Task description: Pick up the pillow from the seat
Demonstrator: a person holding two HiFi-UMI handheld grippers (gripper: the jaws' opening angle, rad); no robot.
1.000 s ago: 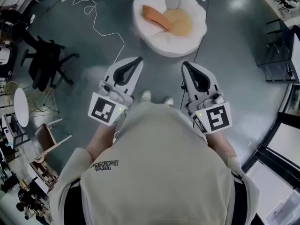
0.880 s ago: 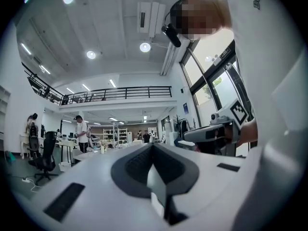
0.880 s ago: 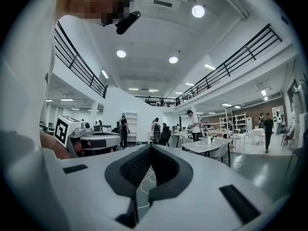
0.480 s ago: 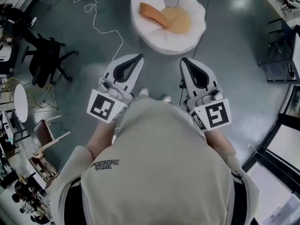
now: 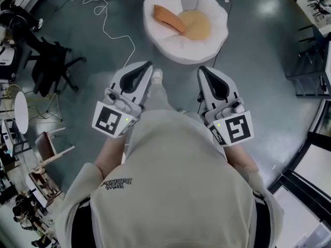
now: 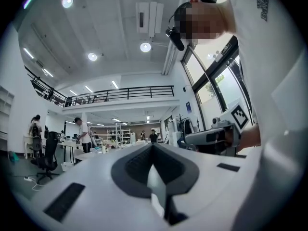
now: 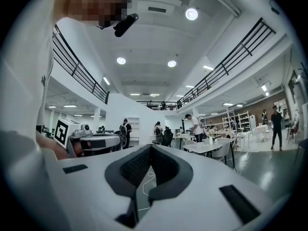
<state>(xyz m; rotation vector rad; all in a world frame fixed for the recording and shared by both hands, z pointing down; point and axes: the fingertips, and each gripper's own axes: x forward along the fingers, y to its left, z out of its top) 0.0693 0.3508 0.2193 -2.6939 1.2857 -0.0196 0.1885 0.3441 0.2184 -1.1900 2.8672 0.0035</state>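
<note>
Left gripper (image 5: 149, 64), right gripper (image 5: 201, 70) — closed.

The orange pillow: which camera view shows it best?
The head view. There the orange pillow lies whole and uncovered in the white seat. The left gripper view and the right gripper view look out into the hall and show nothing of it.

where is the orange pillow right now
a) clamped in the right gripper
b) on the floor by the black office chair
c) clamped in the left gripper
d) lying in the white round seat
d: the orange pillow lies inside the white round seat, ahead of the left gripper and right gripper, whose jaws are together with nothing between them.
</note>
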